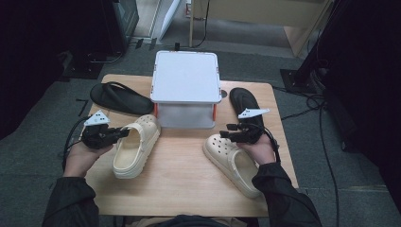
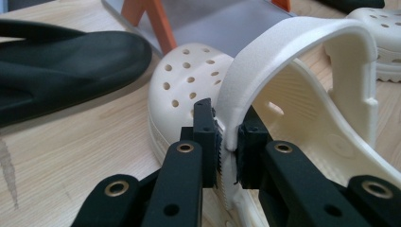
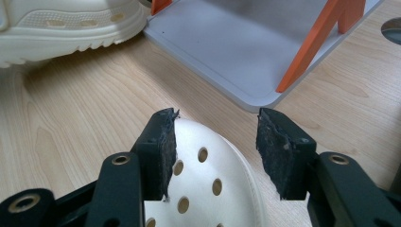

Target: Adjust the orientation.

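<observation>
Two cream perforated clogs lie on the wooden table (image 1: 184,184). My left gripper (image 1: 125,132) (image 2: 229,130) is shut on the heel strap of the left clog (image 1: 137,151) (image 2: 189,80); the strap is pinched between both pads. The right clog (image 1: 231,163) (image 3: 208,184) lies toe toward the middle. My right gripper (image 1: 224,135) (image 3: 215,142) stands open just above its toe, with the pads apart on either side and nothing pressed between them.
A white-topped rack (image 1: 186,78) (image 3: 227,52) with orange supports (image 2: 158,21) stands at the table's back middle. One black flip-flop (image 1: 118,98) (image 2: 56,66) lies at its left, another black flip-flop (image 1: 246,101) at its right. The table's front middle is bare wood.
</observation>
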{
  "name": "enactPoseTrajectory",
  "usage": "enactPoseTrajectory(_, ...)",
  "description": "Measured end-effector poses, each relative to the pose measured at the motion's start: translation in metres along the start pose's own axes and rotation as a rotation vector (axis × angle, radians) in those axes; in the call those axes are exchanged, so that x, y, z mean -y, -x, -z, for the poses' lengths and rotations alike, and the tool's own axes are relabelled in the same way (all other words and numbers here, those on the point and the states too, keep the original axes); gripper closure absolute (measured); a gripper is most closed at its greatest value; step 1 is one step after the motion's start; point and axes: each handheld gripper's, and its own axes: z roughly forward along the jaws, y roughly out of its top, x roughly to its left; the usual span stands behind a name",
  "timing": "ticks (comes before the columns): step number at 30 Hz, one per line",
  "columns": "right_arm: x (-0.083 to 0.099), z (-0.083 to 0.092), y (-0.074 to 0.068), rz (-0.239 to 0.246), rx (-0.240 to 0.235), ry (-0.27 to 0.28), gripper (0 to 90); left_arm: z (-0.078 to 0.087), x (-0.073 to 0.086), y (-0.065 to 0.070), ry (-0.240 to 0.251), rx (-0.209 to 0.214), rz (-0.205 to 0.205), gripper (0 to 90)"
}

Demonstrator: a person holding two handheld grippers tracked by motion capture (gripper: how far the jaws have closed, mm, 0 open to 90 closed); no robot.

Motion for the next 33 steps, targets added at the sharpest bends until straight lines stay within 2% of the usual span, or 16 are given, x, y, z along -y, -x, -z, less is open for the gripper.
enactPoseTrajectory(7,0.001,0.001,0.001,-0.001,0.003,0.001,48.6,0.002,-0.012,0.013,0.049,-0.006,-0.025,84.1)
enactPoseTrajectory(11,0.001,0.000,0.000,0.000,0.002,-0.002,48.6,-0.005,-0.024,0.027,0.086,-0.018,-0.068,84.2)
enactPoseTrajectory(12,0.001,0.000,0.000,0.000,0.002,-0.003,48.6,-0.005,-0.024,0.027,0.086,-0.018,-0.068,84.3)
enactPoseTrajectory(17,0.002,0.000,0.000,-0.005,0.005,-0.009,48.5,-0.021,-0.035,0.034,0.110,-0.031,-0.079,84.3)
enactPoseTrajectory(18,0.002,0.001,0.000,-0.002,0.006,-0.007,48.5,-0.029,-0.038,0.035,0.112,-0.040,-0.077,84.3)
enactPoseTrajectory(20,0.003,0.001,0.000,-0.002,0.005,-0.007,48.5,-0.034,-0.039,0.035,0.108,-0.043,-0.078,84.3)
enactPoseTrajectory(21,0.003,0.001,0.000,-0.002,0.005,-0.007,48.5,-0.039,-0.040,0.036,0.108,-0.060,-0.079,84.3)
enactPoseTrajectory(23,0.004,0.002,0.000,-0.007,0.010,-0.007,48.5,-0.047,-0.041,0.037,0.108,-0.042,-0.064,84.2)
enactPoseTrajectory(24,0.004,0.003,0.001,-0.006,0.011,-0.004,48.5,-0.052,-0.041,0.038,0.111,-0.033,-0.069,84.2)
enactPoseTrajectory(26,0.005,0.003,0.000,-0.008,0.011,-0.006,48.5,-0.053,-0.041,0.038,0.105,-0.017,-0.060,83.9)
enactPoseTrajectory(29,0.006,0.005,0.000,-0.012,0.015,-0.002,48.5,-0.057,-0.038,0.036,0.102,0.021,-0.007,83.3)
enactPoseTrajectory(33,0.007,0.008,-0.001,-0.012,0.018,0.005,48.4,-0.064,-0.033,0.035,0.028,0.052,0.010,79.2)
